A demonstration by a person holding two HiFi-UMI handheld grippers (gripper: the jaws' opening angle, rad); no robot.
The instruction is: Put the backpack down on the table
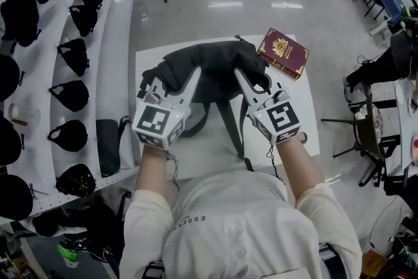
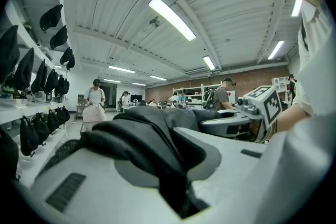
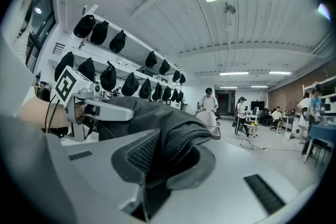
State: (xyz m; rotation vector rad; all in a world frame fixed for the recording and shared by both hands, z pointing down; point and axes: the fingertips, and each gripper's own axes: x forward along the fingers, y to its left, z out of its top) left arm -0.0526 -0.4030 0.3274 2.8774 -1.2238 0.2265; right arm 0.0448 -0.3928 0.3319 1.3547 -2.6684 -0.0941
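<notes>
Head view: steeply down over white table [image 1: 307, 95]. Gripper views: close, near level, along own jaws. All share black fabric backpack [image 1: 209, 68]. Left view catches right gripper [image 2: 210, 124]; right view catches left gripper [image 3: 123, 112].

one backpack [image 1: 209, 68], two grippers [image 1: 174, 80] [image 1: 255, 79], one red book [image 1: 283, 53], one table [image 1: 302, 108]

Black backpack [image 1: 210, 72] over white table [image 1: 196, 160]

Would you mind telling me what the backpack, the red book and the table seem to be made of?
The backpack looks like matte black woven fabric, probably nylon: it folds softly, and mesh weave shows in the right gripper view. The book has a red cover with a gold emblem and slight sheen, perhaps leatherette. The table is smooth white, laminate or painted board; I cannot tell which.
</notes>
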